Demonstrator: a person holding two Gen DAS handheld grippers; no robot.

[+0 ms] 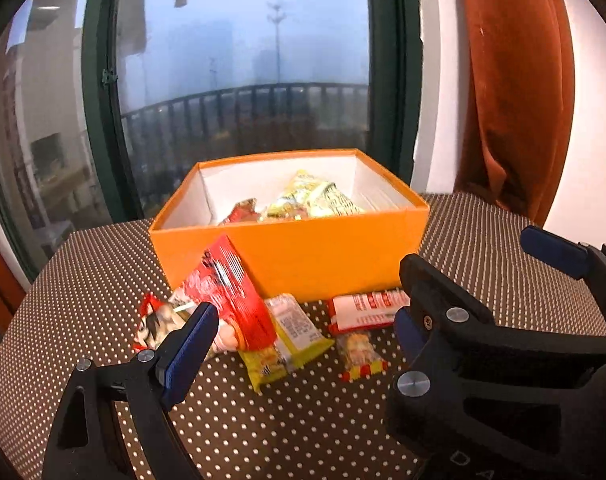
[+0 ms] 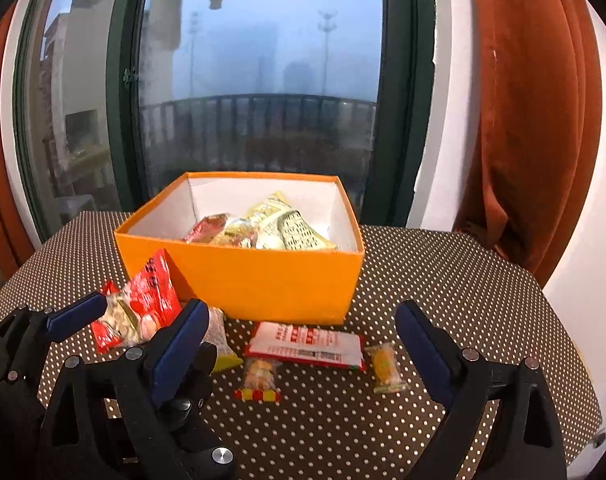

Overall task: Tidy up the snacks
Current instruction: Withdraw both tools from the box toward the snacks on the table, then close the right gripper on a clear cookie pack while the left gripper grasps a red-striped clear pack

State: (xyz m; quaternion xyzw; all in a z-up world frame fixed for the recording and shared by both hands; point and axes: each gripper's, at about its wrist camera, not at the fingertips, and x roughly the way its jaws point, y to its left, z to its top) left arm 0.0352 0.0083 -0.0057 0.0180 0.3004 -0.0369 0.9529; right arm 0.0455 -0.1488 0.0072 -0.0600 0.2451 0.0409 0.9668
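Observation:
An orange box [image 1: 295, 256] [image 2: 243, 276] stands on the dotted table and holds yellow-green and red snack packets [image 2: 271, 228]. In front of it lie loose snacks. A red packet [image 1: 231, 292] [image 2: 147, 296] leans on the box wall. Beside it are a yellow packet [image 1: 291, 336], a white-and-red packet [image 1: 363, 308] [image 2: 307, 344], a small candy [image 1: 359, 352] [image 2: 259, 376] and a yellow wrapped sweet [image 2: 387, 368]. My left gripper [image 1: 303, 320] hangs open just short of the red and yellow packets. My right gripper [image 2: 301, 312] is open before the white-and-red packet. Neither holds anything.
The brown cloth with white dots [image 1: 303, 420] covers the table up to a dark-framed window [image 1: 243, 60]. An orange-brown curtain [image 2: 535, 120] hangs at the right. The two grippers sit side by side, inner fingers [image 2: 201, 360] nearly overlapping. The table edge [image 2: 575, 344] falls away at right.

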